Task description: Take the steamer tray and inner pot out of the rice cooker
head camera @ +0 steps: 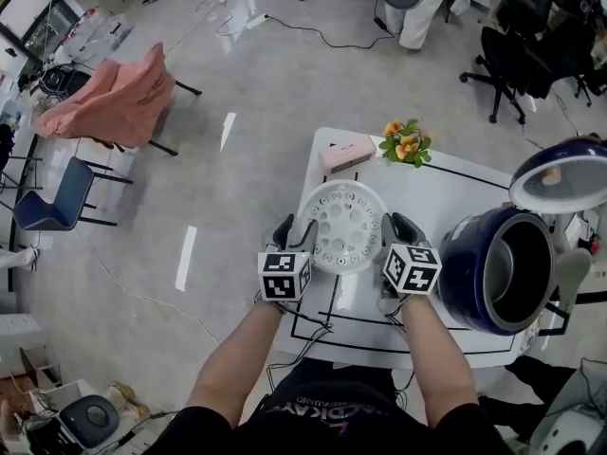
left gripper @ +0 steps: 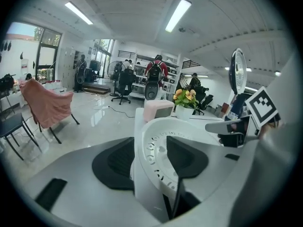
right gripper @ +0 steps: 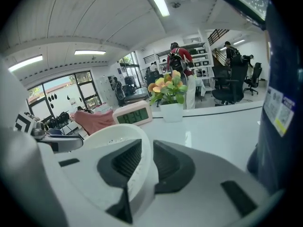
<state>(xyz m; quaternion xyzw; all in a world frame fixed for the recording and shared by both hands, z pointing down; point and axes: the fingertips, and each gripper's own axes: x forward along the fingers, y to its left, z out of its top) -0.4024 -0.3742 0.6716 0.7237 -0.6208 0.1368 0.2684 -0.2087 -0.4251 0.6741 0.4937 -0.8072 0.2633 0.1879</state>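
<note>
The white perforated steamer tray (head camera: 341,224) (left gripper: 156,141) (right gripper: 128,145) is over the left part of the white table (head camera: 446,197), between both grippers. My left gripper (head camera: 296,230) (left gripper: 151,160) has the tray's left rim between its jaws. They stand open, with a gap between the inner pad and the rim. My right gripper (head camera: 394,227) (right gripper: 142,167) is shut on the tray's right rim. The dark blue rice cooker (head camera: 493,268) (right gripper: 284,103) stands at the right with its lid (head camera: 560,173) up. The inner pot (head camera: 520,271) sits inside it.
A pink clock (head camera: 346,153) (right gripper: 132,115) and a small pot of flowers (head camera: 406,142) (right gripper: 170,91) stand at the table's far edge, beyond the tray. A chair draped in pink cloth (head camera: 119,98) and office chairs stand on the floor further off.
</note>
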